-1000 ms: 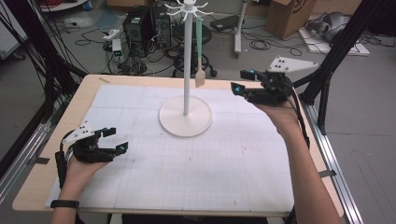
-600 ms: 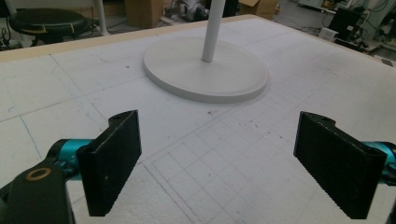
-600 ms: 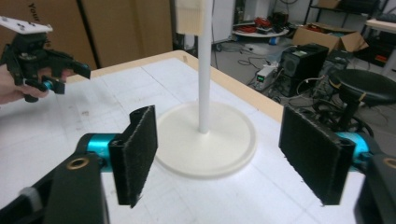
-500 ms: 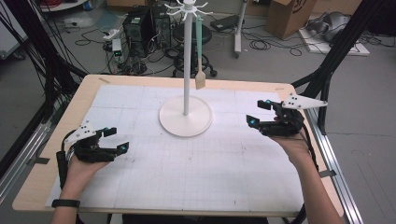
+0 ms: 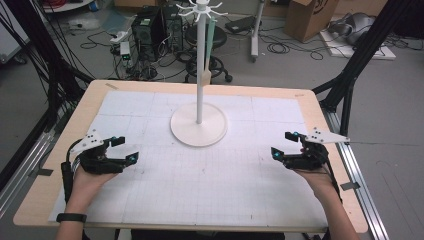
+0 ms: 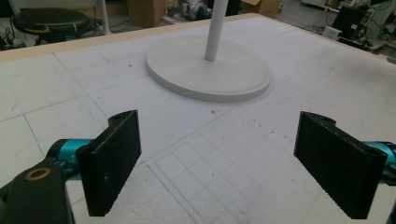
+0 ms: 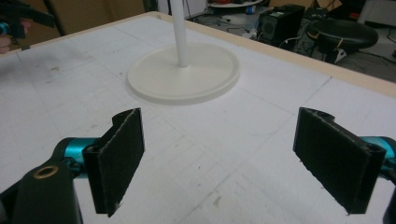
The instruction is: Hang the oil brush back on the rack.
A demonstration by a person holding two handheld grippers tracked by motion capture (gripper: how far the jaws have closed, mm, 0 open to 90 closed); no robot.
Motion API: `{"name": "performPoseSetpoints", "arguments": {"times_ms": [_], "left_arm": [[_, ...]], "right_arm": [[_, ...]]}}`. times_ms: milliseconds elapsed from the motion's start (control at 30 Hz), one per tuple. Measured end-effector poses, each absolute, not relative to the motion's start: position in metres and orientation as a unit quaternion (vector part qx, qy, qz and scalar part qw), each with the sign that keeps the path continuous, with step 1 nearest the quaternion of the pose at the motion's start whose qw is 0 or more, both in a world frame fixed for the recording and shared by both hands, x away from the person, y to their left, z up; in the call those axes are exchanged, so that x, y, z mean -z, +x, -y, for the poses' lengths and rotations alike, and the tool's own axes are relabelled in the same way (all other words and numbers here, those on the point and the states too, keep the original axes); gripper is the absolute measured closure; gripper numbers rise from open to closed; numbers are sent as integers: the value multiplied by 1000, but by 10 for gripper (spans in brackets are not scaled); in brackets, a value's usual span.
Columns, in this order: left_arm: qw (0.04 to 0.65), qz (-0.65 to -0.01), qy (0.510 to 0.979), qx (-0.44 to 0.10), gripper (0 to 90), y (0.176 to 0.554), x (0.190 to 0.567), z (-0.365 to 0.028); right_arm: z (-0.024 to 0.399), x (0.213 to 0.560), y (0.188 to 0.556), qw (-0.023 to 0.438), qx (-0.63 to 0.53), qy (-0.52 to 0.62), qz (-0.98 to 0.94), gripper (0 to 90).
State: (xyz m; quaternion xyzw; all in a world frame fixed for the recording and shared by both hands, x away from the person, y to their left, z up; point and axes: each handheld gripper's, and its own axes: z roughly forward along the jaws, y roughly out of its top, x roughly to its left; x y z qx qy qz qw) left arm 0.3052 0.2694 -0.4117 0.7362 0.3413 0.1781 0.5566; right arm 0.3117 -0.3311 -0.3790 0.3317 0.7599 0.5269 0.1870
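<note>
Both grippers rest low on the mat, clear of the white hook stand (image 5: 199,75).

The left gripper (image 5: 124,150) and right gripper (image 5: 285,143) flank the stand's smooth round base, well apart from it; the right's jaws have just been opening. Both pairs of flat, matt black jaws gape wide, holding nothing. A pale strip (image 5: 212,40) hangs from a top hook, likely just placed there.

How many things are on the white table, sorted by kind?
Grippers: 2, the left gripper and the right gripper, both open and empty.
White stand: 1.
Tag hanging on the stand: 1.
Total: 4.
</note>
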Motion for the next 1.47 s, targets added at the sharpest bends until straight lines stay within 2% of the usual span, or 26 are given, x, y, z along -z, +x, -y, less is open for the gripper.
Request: {"name": "performPoseSetpoints", "arguments": {"times_ms": [300, 667, 1467], "left_arm": [[559, -342, 732, -187, 154, 303, 411, -272], [555, -336, 736, -192, 154, 301, 411, -270], [557, -339, 734, -192, 154, 302, 411, -271]], "right_arm": [[341, 408, 296, 186, -522, 355, -753, 154], [354, 420, 286, 192, -510, 377, -749, 150], [362, 421, 287, 192, -511, 388, -742, 146]]}}
